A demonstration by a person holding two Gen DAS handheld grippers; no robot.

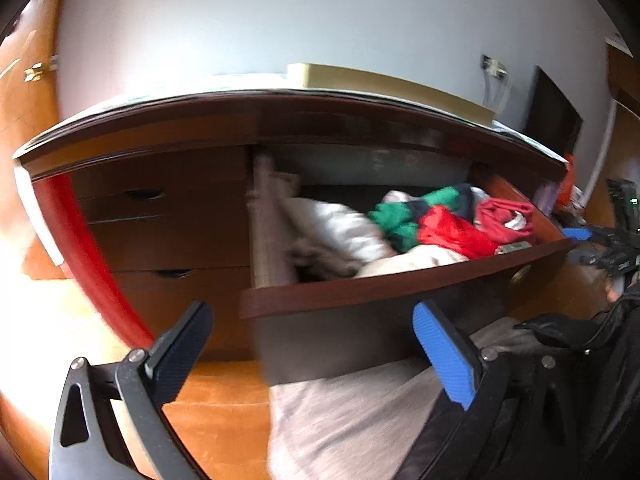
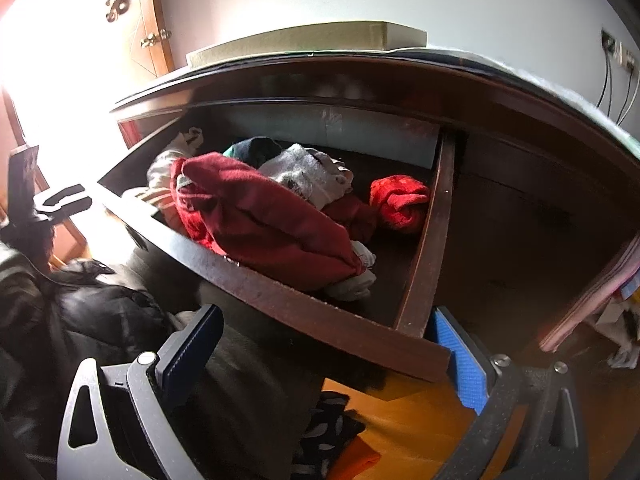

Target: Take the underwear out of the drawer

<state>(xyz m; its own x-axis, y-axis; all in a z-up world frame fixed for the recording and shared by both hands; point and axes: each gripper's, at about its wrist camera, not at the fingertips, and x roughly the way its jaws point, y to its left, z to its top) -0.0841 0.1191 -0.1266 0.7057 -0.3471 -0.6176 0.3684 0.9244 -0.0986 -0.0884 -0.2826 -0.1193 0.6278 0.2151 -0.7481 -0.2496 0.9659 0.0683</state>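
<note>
Left wrist view: left tongs (image 1: 316, 344) spread wide, nothing held, below front of the open drawer (image 1: 400, 284). Drawer holds mixed clothes: white, green (image 1: 396, 220), red (image 1: 452, 232); which are underwear cannot tell. Right tongs (image 1: 592, 240) at drawer's right end.

Right wrist view: right tongs (image 2: 328, 352) wide apart, empty, at drawer's front right corner. Dark red garment (image 2: 264, 216) on top of the pile, bright red bundle (image 2: 400, 200) beside it.

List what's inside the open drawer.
The drawer holds a heap of clothes: a dark red garment, white socks, a bright red bundle. Whatever lies under the heap is covered.
</note>
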